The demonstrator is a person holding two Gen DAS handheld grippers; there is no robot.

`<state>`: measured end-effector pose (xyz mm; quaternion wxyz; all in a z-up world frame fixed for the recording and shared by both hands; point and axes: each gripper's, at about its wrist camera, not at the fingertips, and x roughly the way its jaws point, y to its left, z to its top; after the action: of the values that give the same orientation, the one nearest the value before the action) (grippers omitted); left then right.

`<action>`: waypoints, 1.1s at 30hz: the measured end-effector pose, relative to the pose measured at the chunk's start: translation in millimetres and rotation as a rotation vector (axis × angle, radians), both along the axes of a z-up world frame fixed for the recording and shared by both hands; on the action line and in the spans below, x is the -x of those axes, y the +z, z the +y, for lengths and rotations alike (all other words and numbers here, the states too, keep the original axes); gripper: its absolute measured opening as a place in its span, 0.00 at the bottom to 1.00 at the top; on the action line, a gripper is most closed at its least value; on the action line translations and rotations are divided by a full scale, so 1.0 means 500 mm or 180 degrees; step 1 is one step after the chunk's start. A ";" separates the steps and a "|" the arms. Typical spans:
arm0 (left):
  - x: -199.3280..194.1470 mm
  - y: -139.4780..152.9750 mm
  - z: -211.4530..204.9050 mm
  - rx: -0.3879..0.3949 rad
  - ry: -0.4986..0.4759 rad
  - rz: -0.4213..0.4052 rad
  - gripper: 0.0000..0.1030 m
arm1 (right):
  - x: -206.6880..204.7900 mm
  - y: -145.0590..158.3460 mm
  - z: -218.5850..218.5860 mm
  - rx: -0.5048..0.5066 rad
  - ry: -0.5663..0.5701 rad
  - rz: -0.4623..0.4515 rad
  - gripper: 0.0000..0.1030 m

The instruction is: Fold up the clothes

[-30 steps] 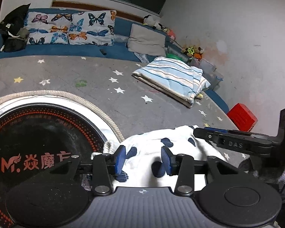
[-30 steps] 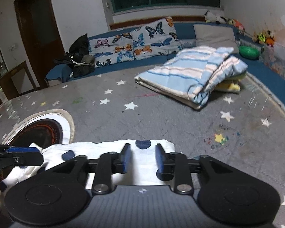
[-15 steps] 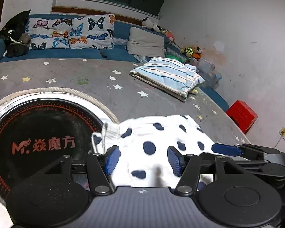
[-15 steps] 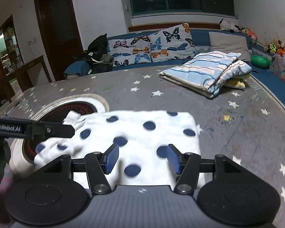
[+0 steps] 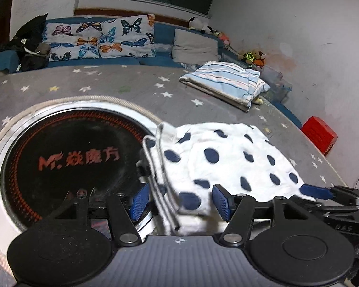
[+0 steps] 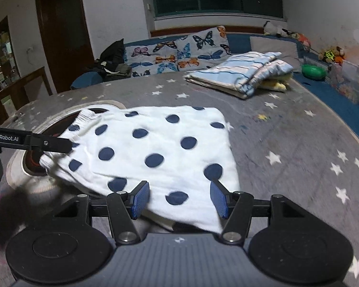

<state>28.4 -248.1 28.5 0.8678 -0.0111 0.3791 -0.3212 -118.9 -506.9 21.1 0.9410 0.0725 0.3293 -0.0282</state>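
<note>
**White dotted garment folded on the grey tabletop**

Black round burner (image 5: 67, 157) lies left, under the garment's (image 6: 155, 148) edge. Left hand-held gripper (image 5: 179, 202) and right hand-held gripper (image 6: 178, 199) both gape wide over its near edge, pinching nothing.

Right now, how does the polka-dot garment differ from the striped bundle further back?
The polka-dot garment is white with dark blue dots; the striped bundle has pale blue and white bands. The garment lies near both open grippers, partly over the round black cooktop; the bundle sits far off. Both lie folded on the grey starred cover.
</note>
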 end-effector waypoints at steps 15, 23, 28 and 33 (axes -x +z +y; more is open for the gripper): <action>0.062 -0.003 0.036 0.0039 0.0028 -0.0018 0.75 | 0.038 0.002 0.037 0.0078 0.0037 -0.0118 0.70; 0.098 0.004 0.043 0.0078 -0.0025 -0.0116 0.93 | 0.047 0.003 0.047 0.0098 0.0056 -0.0120 0.81; 0.117 0.004 0.045 0.0067 -0.0050 -0.0182 1.00 | 0.054 0.003 0.054 0.0120 0.0044 -0.0132 0.93; 0.134 -0.001 0.047 0.0040 -0.0068 -0.0187 1.00 | 0.063 0.005 0.061 0.0136 0.0049 -0.0150 0.98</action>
<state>-38.4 -224.5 27.8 0.8750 -0.0032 0.3515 -0.3330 -150.5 -476.6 23.6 0.9500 0.0505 0.3070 -0.0263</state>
